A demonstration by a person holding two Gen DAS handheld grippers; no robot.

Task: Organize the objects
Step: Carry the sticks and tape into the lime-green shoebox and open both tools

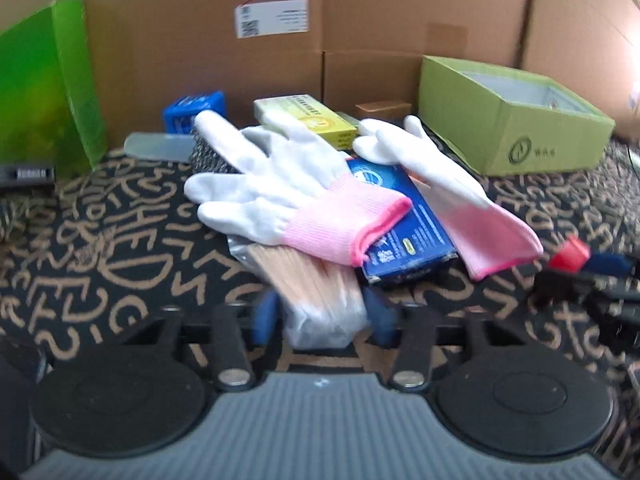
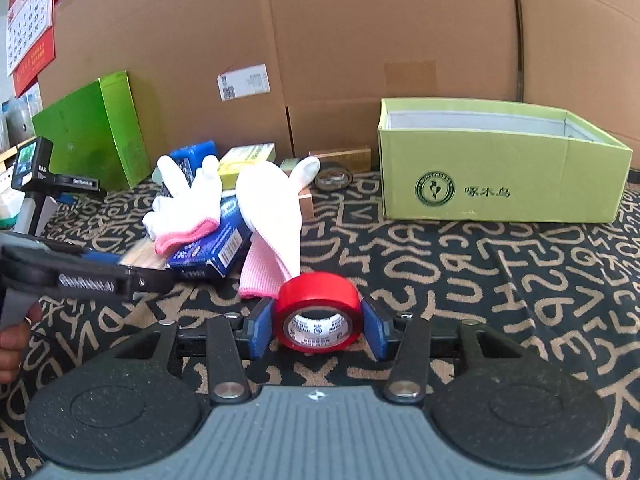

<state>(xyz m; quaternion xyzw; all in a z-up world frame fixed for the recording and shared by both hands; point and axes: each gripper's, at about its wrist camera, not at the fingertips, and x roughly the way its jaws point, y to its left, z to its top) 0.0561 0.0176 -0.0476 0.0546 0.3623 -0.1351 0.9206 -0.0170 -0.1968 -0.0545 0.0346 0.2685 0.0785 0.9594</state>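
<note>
My right gripper (image 2: 318,328) is shut on a red tape roll (image 2: 318,308), its blue pads against both sides, just above the lettered carpet. In the left wrist view that roll (image 1: 570,250) shows at the right edge. My left gripper (image 1: 324,316) straddles the near end of a clear bag of wooden sticks (image 1: 316,292). Its blurred pads sit close to both sides, and contact is unclear. Two white gloves with pink cuffs (image 1: 280,184) (image 1: 448,184) lie over a blue box (image 1: 404,232) and the bag. An open green shoe box (image 2: 500,184) stands at the right.
Behind the pile lie a yellow box (image 1: 308,120), a small blue box (image 1: 196,112), a tan box (image 2: 340,158) and dark tape rolls (image 2: 332,178). A bright green box (image 1: 44,92) stands upright at the left. A cardboard wall (image 2: 360,40) closes the back. A hand (image 2: 12,344) holds the left gripper.
</note>
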